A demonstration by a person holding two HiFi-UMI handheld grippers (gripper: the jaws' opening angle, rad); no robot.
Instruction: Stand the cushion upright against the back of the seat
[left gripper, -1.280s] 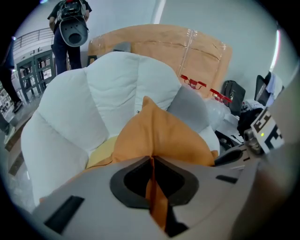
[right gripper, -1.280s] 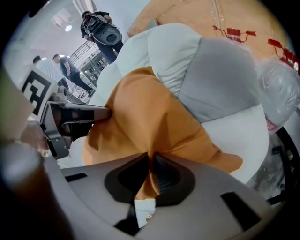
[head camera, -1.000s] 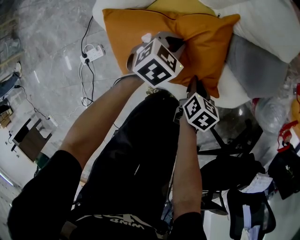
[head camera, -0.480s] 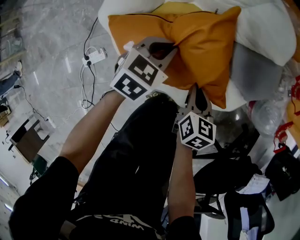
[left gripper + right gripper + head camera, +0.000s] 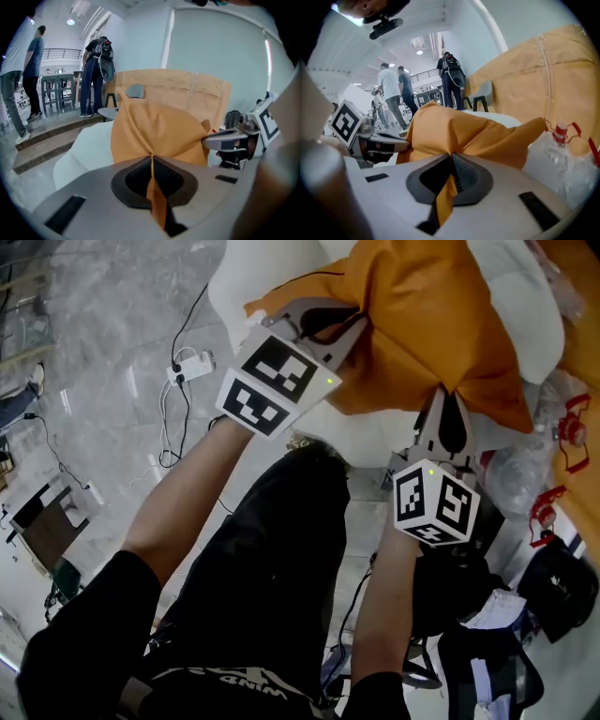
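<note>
We pinch orange cushion (image 5: 431, 324) at two spots. Left gripper (image 5: 326, 326) clamped tight on fold near its left edge, right gripper (image 5: 446, 401) clamped tight on its lower corner. Cushion held over white seat (image 5: 267, 277). Crinkled clear bag (image 5: 525, 465) sits just beside right gripper. Power strip (image 5: 190, 367) with cables lies on marble floor (image 5: 112, 315) at left. Dark bags (image 5: 562, 587) at lower right. People (image 5: 393, 91) stand well behind.
</note>
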